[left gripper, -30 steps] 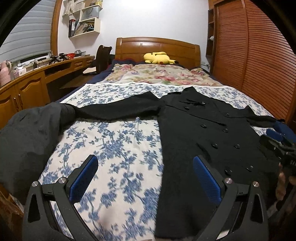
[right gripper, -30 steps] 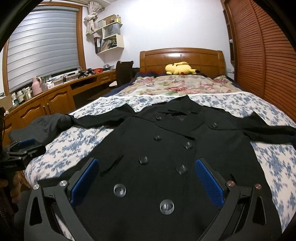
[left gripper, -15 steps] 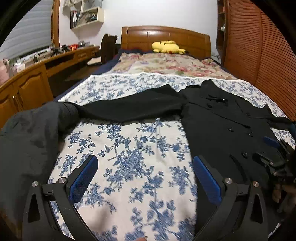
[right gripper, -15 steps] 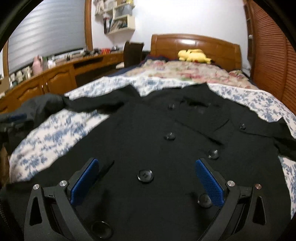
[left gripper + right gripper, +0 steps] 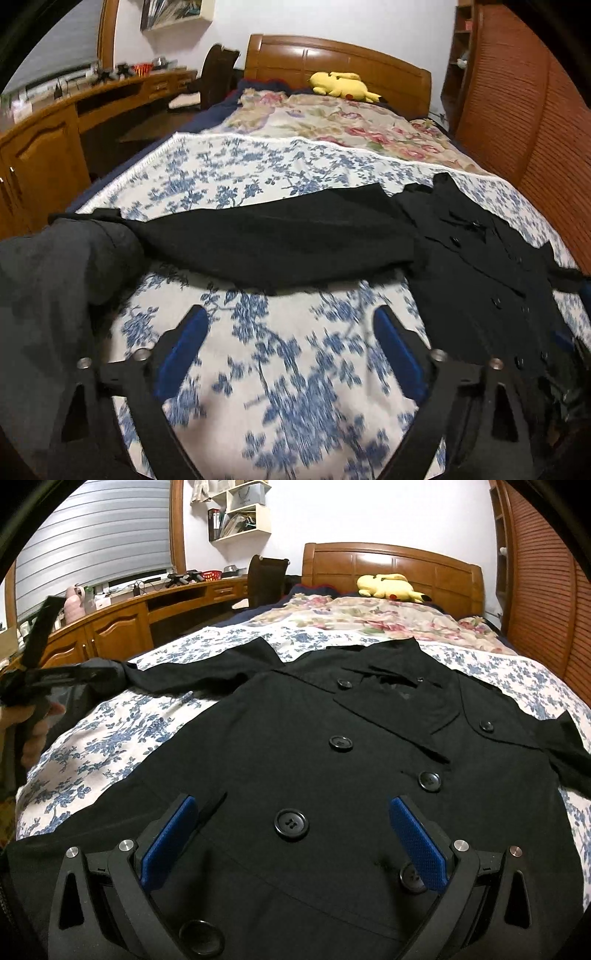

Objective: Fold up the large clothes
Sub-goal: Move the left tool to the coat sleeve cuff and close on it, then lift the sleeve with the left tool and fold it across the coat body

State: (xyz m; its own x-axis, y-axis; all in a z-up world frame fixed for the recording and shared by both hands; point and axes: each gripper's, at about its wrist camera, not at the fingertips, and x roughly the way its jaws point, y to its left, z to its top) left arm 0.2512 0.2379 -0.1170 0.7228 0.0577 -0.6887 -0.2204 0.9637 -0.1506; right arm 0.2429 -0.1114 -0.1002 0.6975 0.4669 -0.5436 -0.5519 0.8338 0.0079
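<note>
Left wrist view: left gripper point(image 5: 290, 347) hangs over the blue-flowered bedspread point(image 5: 295, 369), short of the coat's outstretched sleeve point(image 5: 266, 243). Its jaws are closing, with nothing between them but bare bedspread. The black coat point(image 5: 480, 266) lies flat, front up, on the right of this view, collar toward the headboard. The sleeve runs left across the bed, its cuff end meeting a grey garment point(image 5: 48, 295) heaped at the bed's edge. Frame blurred low down.

Right wrist view: right gripper point(image 5: 293, 836) sits low over the coat's point(image 5: 295, 757) lower front, blue pads spread wide either side of a button point(image 5: 291, 823); whether the pads touch cloth I cannot tell. No fabric is pinched. Far left, a hand point(image 5: 26, 731) holds the other gripper near the sleeve end.

Handling, as judgement: thick, dense cloth, likely heavy and limp, matte, so not slippery. It should drape and drag rather than hold shape. Buttons are hard lumps; avoid clamping on them. Best holds: sleeve near the cuff, the shoulder seam, the hem corners, pinching a single edge layer.
</note>
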